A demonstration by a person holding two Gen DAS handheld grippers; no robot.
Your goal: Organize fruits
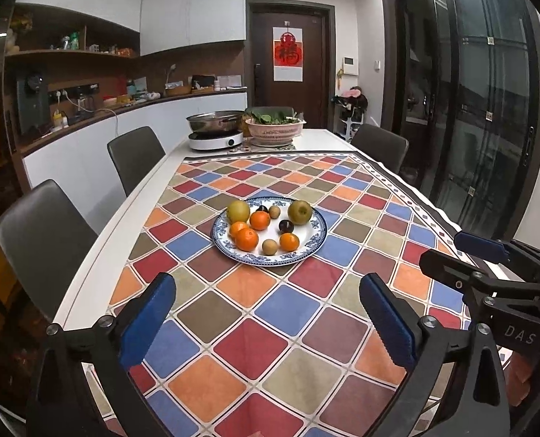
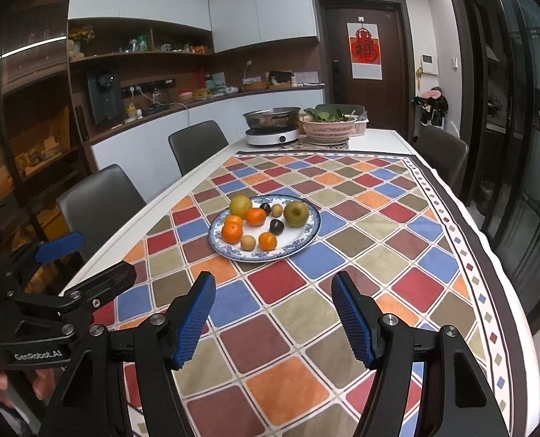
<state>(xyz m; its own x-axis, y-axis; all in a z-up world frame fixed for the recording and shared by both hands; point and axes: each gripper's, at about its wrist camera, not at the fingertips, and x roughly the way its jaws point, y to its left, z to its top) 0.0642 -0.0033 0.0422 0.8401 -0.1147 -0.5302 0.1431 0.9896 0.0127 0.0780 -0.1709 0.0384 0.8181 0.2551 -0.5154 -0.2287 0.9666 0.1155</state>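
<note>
A: Judging from both wrist views, which step was being carried out?

B: It seemed that the task was nearly finished, or paused. All the fruits were seen on the blue-patterned plate (image 1: pixel 315 240), which was placed on the checkered tablecloth (image 1: pixel 255 342) of the dining table. Two greenish pears (image 1: pixel 300 212), four mandarins (image 1: pixel 247 239), two dark plums (image 1: pixel 286 225) and two small brownish fruits were counted there. No fruit was seen elsewhere on the cloth.

A: How were the jaws found?

B: The left gripper (image 1: pixel 266 324) was spread wide, with nothing between its blue pads (image 1: pixel 148 320). The right gripper (image 2: pixel 273 322) was released too, only less wide, and nothing was held. Both were kept low over the near part of the cloth, well apart from the plate.

A: What would be required next?

B: If more sorting was wanted, a gripper would have to be brought forward to the plate, and one fruit chosen carefully, because the mandarins were lying close together, some touching.
</note>
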